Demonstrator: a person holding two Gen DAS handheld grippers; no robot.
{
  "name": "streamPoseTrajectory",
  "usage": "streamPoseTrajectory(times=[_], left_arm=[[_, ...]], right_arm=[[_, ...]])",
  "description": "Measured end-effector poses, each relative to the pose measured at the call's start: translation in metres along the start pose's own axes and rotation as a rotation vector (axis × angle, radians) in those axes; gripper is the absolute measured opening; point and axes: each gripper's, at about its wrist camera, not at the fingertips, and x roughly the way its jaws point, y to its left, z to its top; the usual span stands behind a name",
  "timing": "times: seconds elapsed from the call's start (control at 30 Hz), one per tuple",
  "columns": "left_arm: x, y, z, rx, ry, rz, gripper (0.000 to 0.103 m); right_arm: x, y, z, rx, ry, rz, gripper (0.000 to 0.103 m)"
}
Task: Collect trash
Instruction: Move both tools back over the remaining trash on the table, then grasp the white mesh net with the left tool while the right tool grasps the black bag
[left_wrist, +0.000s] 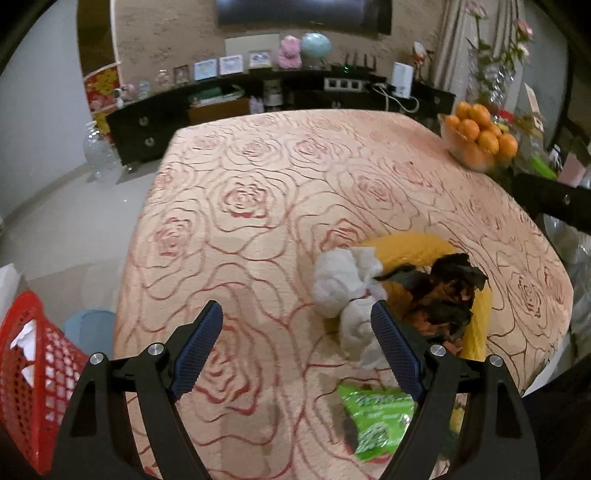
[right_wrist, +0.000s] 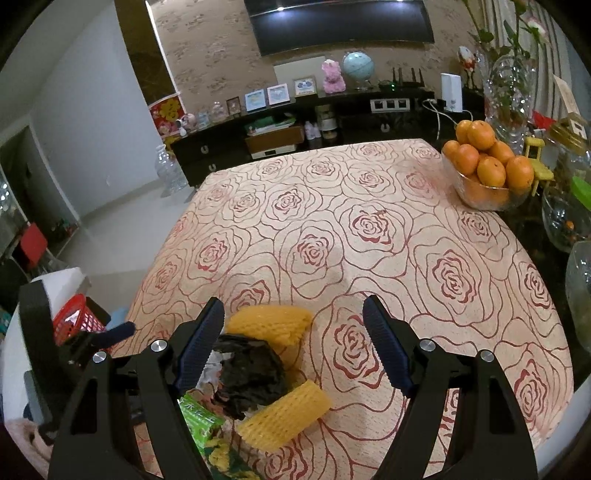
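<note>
Hovering over trash pile (left_wrist: 424, 295), left gripper (left_wrist: 297, 326) and right gripper (right_wrist: 293, 319) jaws spread, empty; pile beside jaws.

Trash pile (left_wrist: 424, 291) lay on the table (left_wrist: 258, 184) ahead of the left gripper (left_wrist: 297, 332), wrapper (left_wrist: 376, 417) nearest, basket (left_wrist: 33, 369) far left, oranges (left_wrist: 480, 136) far behind right.
</note>
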Motion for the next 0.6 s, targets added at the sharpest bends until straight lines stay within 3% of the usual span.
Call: streamPoseTrajectory(times=[0.4, 0.47, 0.6], left_arm=[[0.039, -0.02, 0.009, 0.01, 0.055, -0.048, 0.078], [0.043, -0.018, 0.008, -0.004, 0.074, -0.06, 0.061], [0.048, -0.011, 0.008, -0.057, 0.098, -0.106, 0.046]], right_arm=[[0.005, -0.007, -0.003, 0.008, 0.023, -0.01, 0.075], [0.007, -0.007, -0.005, 0.006, 0.032, -0.012, 0.075], [0.014, -0.007, -0.009, 0.009, 0.055, 0.001, 0.075]])
